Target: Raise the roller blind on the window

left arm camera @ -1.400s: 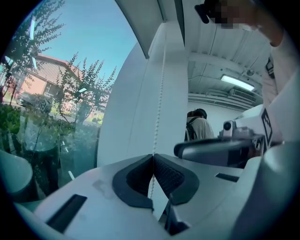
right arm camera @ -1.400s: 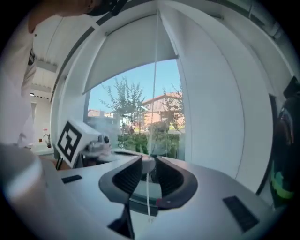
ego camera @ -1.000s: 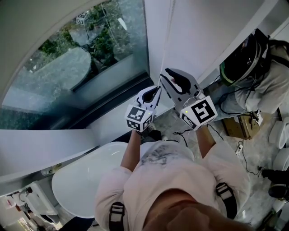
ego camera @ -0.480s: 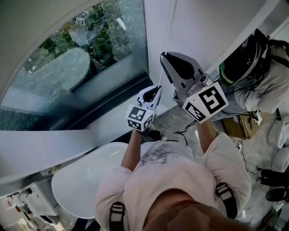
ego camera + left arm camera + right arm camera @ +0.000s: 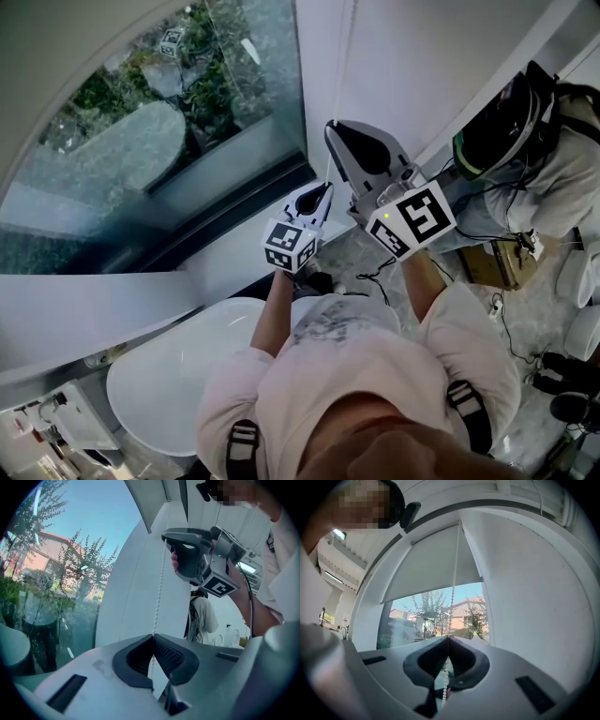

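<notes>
Status: blind part-raised, task in progress.

- Tall clear-glass window (image 5: 417, 620): the lower pane is uncovered, with trees and a brick building visible outside.
- White fabric roller blind (image 5: 426, 569): it covers the upper part of the window, with its bottom bar lying across the glass. Judged roughly partway up; the hem has yet to reach the top of the frame, so more chain must be drawn.
- Grey two-jaw right gripper (image 5: 447, 638): jaws are closed, tips pinched on the chain. It is the higher of the two, at the right edge of the window.
- Grey two-jaw left gripper (image 5: 152, 637): jaws are clamped on the same chain, just below the right gripper.
- White bead pull chain (image 5: 452, 590): it hangs from the top of the frame along the right side of the glass and runs through both sets of jaws.

Writing: none legible and no brand seen. There are only black-and-white square markers on the left cube (image 5: 289, 246) and the right cube (image 5: 412, 218).
</notes>
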Demonstrator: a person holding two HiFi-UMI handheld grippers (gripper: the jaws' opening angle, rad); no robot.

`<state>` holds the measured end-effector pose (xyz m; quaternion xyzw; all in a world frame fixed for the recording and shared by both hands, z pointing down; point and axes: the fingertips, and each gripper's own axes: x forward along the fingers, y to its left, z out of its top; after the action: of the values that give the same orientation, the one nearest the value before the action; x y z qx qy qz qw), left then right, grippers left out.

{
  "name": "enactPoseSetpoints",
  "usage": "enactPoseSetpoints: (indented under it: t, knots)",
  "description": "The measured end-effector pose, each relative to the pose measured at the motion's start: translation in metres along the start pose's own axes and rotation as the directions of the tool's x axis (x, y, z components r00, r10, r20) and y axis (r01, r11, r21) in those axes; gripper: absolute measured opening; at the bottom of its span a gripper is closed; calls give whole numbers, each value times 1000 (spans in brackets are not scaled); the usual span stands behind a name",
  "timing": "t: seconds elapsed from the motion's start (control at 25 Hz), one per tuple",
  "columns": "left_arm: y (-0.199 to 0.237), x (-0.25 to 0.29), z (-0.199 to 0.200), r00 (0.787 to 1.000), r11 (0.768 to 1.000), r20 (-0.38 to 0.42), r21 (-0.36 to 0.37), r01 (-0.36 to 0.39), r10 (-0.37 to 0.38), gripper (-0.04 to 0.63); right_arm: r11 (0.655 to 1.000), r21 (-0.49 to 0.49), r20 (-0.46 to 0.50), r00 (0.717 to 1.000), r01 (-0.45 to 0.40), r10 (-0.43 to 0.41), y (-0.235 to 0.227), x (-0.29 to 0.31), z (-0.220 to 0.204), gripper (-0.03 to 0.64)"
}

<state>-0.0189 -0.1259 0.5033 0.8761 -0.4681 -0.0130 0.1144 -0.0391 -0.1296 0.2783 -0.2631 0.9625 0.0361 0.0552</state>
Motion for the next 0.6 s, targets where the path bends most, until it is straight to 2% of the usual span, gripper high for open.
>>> enactPoseSetpoints:
  t: [0.24,0.6]
  knots:
    - [6,1,-25,999,1000,-43,-12,-11,10,9,1000,-25,-27,1000,10,-11,0,-4,-25,61]
    - [11,4,-81,993,998,-117,-64,-12,5,9,1000,-3,-114,993,-9,8,7,-13,-78,61]
